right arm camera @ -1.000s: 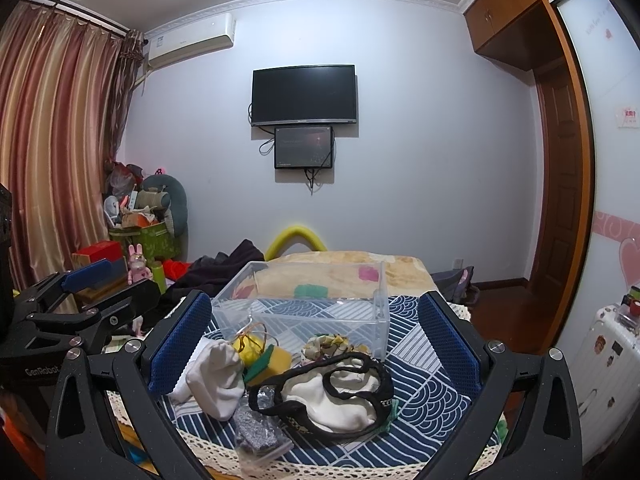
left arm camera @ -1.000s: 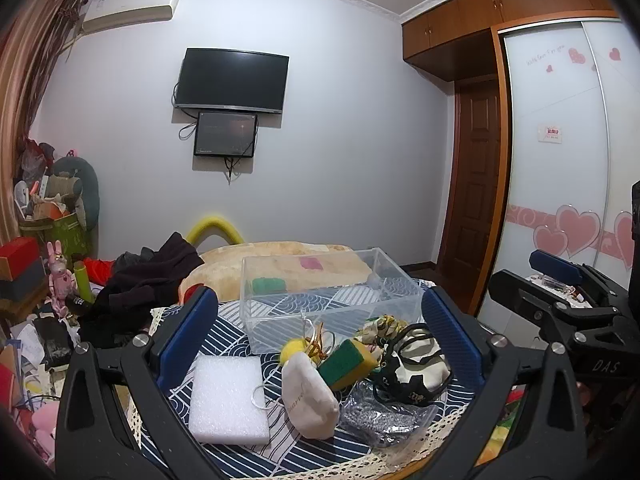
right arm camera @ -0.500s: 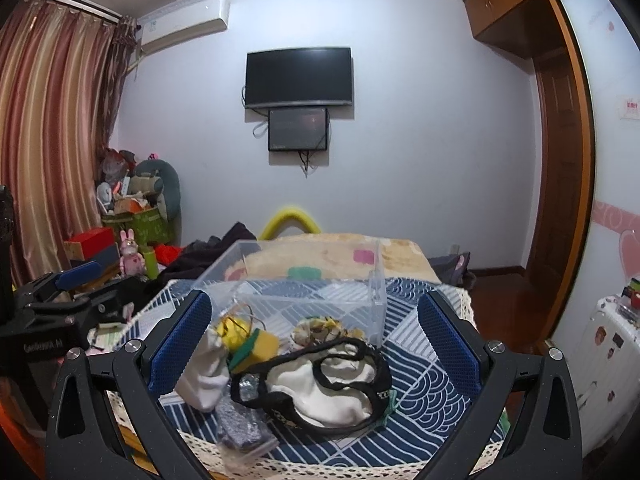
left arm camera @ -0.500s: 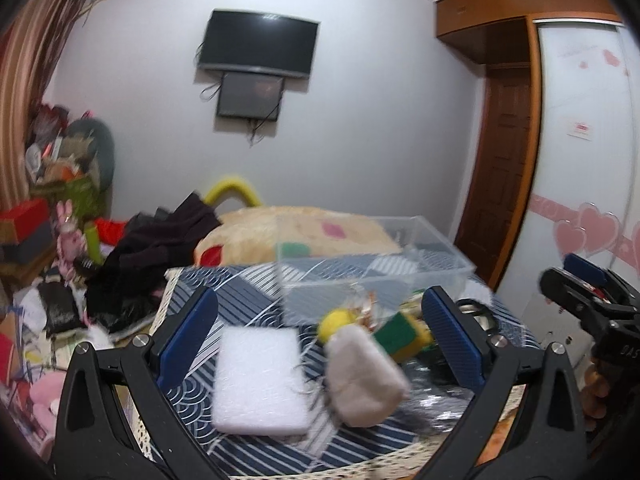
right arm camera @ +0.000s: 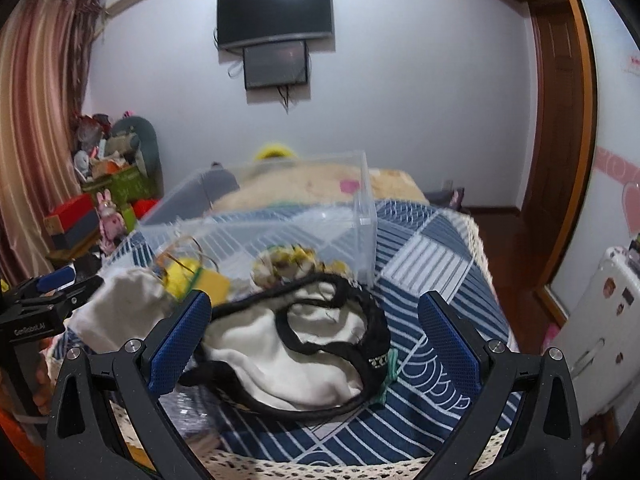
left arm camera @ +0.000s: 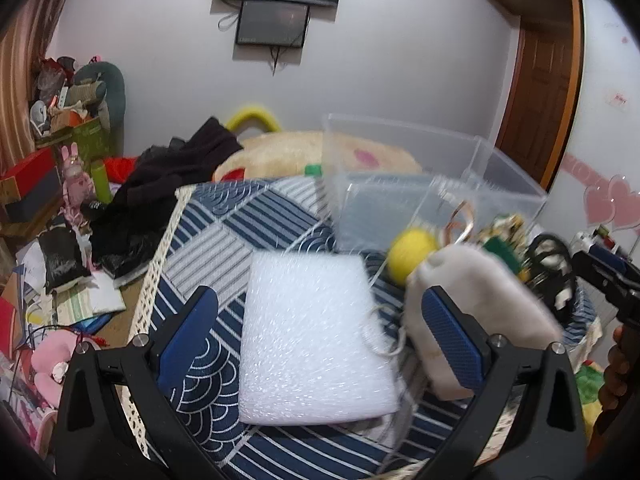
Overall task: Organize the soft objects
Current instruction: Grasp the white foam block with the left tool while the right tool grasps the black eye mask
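Note:
A white foam pad (left arm camera: 316, 336) lies on the blue patterned tablecloth (left arm camera: 224, 240), between the fingers of my open left gripper (left arm camera: 320, 340). A cream pouch (left arm camera: 480, 304) lies to its right, with a yellow pom-pom (left arm camera: 412, 252) behind it. My open right gripper (right arm camera: 316, 344) hovers over a white cloth bag with a black strap (right arm camera: 304, 352). A floral fabric piece (right arm camera: 296, 264) and a yellow-green sponge (right arm camera: 212, 284) lie behind it. A clear plastic box (left arm camera: 420, 184) stands empty at the back; it also shows in the right wrist view (right arm camera: 280, 216).
The table's lace edge (right arm camera: 320, 464) is close below the right gripper. Dark clothes (left arm camera: 176, 176) and floor clutter (left arm camera: 60, 264) lie left of the table. A white suitcase (right arm camera: 592, 340) stands at the right. The other gripper (left arm camera: 612, 280) shows at the right edge.
Both grippers have dropped down and closer to the table. The left one now straddles the foam pad; the right one is nearer the strapped bag. Nothing was picked up.

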Tool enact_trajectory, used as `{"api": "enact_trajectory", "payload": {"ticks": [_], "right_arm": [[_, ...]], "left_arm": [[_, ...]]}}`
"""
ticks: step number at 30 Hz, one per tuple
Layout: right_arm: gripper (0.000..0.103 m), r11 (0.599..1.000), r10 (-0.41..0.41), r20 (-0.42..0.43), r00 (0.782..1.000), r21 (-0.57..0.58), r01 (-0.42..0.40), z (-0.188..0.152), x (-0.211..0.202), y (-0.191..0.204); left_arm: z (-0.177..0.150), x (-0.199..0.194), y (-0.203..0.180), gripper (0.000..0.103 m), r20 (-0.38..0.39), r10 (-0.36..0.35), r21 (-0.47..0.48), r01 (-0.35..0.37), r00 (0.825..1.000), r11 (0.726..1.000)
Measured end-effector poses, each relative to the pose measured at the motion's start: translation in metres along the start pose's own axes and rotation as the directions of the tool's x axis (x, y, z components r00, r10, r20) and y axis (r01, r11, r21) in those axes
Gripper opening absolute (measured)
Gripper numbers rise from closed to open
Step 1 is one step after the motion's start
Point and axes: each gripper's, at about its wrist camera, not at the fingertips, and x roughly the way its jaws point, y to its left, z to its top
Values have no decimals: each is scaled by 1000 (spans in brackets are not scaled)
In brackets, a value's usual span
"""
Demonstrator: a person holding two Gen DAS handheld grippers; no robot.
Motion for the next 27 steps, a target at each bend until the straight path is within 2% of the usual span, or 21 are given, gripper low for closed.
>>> {"api": "enact_trajectory", "payload": {"ticks": [7, 8, 9, 10, 11, 12, 14, 17, 20, 27], "right_arm": [[101, 999, -32, -71, 997, 23, 33, -7, 17, -8], [95, 999, -31, -77, 997, 28, 33, -8, 17, -10], [84, 999, -27, -84, 996, 31, 30, -8, 18, -11], [79, 999, -24, -89, 996, 35, 27, -8, 19, -13], [67, 999, -20, -95, 995, 39, 23, -8, 20, -14], [56, 999, -16, -102, 995, 44, 20, -8, 20, -15], [41, 999, -6, -109, 994, 51, 12, -9, 20, -18], [26, 999, -9, -96, 995, 53, 14, -7, 18, -21], [22, 998, 13, -73, 997, 65, -8, -4, 12, -23], [18, 998, -8, 14, 1000, 61, 7, 9, -9, -23]], "left_arm": [[-13, 20, 3, 102, -71, 13, 0, -13, 997, 1000], [-13, 20, 2, 100, -70, 9, 4, -9, 997, 1000], [-14, 19, 0, 94, -64, 2, 12, -1, 998, 1000], [-14, 19, -2, 89, -62, -3, 20, 4, 998, 1000], [-14, 20, -4, 84, -70, -4, 28, 6, 998, 1000], [-15, 21, -5, 83, -77, 2, 31, 0, 997, 1000], [-15, 20, -5, 82, -71, 6, 32, -4, 997, 999], [-13, 15, -5, 82, -55, 4, 23, -2, 998, 1000], [-9, 9, -4, 81, -34, 7, 19, -6, 999, 1000], [5, -14, -6, 81, 46, 18, 23, -19, 999, 1000]]}}
